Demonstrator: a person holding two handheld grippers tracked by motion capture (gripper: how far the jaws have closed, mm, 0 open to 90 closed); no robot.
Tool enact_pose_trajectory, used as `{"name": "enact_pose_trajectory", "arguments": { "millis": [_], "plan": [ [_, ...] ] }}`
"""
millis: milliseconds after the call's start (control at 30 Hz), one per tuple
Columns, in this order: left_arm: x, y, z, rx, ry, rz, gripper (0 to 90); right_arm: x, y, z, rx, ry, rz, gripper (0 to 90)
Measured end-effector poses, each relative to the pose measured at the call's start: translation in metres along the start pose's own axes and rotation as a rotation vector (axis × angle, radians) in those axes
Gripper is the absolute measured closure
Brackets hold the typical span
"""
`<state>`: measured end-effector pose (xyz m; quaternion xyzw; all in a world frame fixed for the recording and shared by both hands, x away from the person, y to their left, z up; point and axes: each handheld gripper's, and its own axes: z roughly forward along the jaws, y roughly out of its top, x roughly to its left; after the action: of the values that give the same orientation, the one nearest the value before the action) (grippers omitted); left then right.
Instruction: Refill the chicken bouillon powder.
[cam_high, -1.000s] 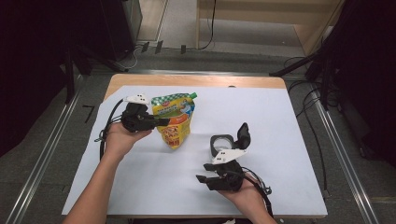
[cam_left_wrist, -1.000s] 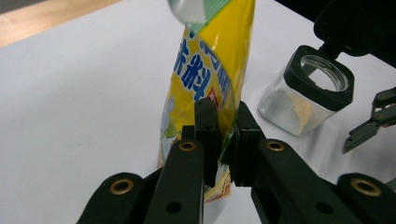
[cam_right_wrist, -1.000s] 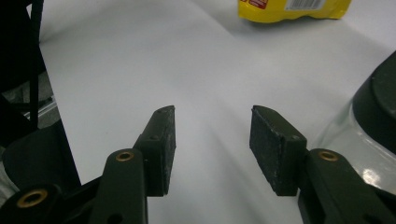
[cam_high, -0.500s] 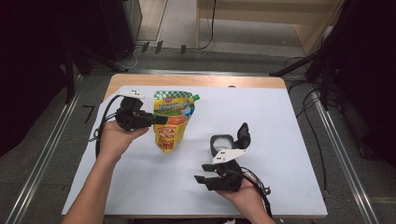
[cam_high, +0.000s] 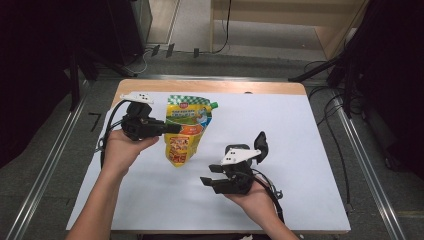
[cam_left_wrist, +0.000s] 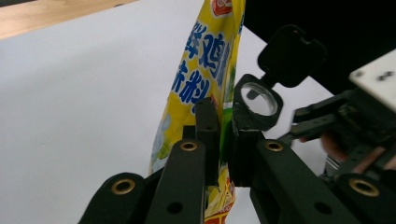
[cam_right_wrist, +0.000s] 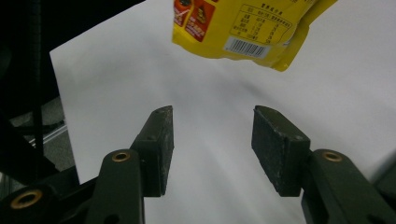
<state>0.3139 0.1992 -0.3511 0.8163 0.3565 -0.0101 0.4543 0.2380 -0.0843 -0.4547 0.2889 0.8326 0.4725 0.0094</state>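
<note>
Yellow printed plastic — a spouted sauce pouch (cam_high: 186, 129) — is held clear above the white sheet (cam_high: 300, 140) that covers the table, its green-checked top turned towards the far edge. It is pinched at its side edge by the left gripper (cam_high: 172, 128), whose jaws are clamped tight on the film. The right gripper (cam_high: 207, 182) is held low over the sheet, near the pouch's lower end — its jaws are parted, with nothing between them. A small black case with a raised lid (cam_high: 256, 148) is seen just beyond it.
</note>
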Motion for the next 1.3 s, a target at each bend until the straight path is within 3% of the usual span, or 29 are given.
{"name": "enact_pose_trajectory", "arguments": {
  "millis": [67, 267, 433, 567, 733, 933, 1100, 1133, 1233, 1300],
  "plan": [
    [-0.003, 0.001, -0.002, -0.004, -0.014, 0.0, 86.4, -0.002, 0.002, 0.01, 0.001, 0.0, 0.03, 49.8],
    [-0.014, 0.002, -0.01, -0.016, -0.035, 0.018, 86.3, -0.005, -0.002, 0.029, 0.008, -0.018, 0.046, 49.8],
    [-0.021, 0.001, -0.011, -0.016, -0.06, 0.015, 86.4, -0.004, -0.006, 0.039, 0.024, -0.029, 0.019, 49.8],
    [-0.027, 0.001, -0.009, -0.012, -0.101, 0.015, 86.4, -0.004, -0.007, 0.046, 0.014, -0.046, 0.028, 50.0],
    [-0.035, 0.001, -0.005, 0.004, -0.116, 0.025, 86.4, -0.005, -0.009, 0.052, 0.002, -0.072, 0.028, 52.4],
    [-0.043, 0.001, -0.007, 0.001, -0.18, 0.001, 86.4, -0.006, -0.017, 0.058, -0.031, -0.115, 0.04, 52.9],
    [-0.046, 0.0, -0.008, 0.01, -0.192, -0.009, 86.3, -0.007, -0.021, 0.059, -0.068, -0.142, 0.038, 53.3],
    [-0.045, 0.0, -0.007, 0.012, -0.202, -0.021, 86.3, -0.006, -0.021, 0.057, -0.096, -0.153, 0.033, 53.6],
    [-0.04, -0.004, -0.004, 0.012, -0.217, -0.061, 86.3, -0.004, -0.02, 0.056, -0.101, -0.172, 0.011, 54.7],
    [-0.038, -0.005, -0.001, 0.016, -0.198, -0.067, 86.3, 0.001, -0.018, 0.054, -0.136, -0.134, -0.016, 57.5]
  ]
}}
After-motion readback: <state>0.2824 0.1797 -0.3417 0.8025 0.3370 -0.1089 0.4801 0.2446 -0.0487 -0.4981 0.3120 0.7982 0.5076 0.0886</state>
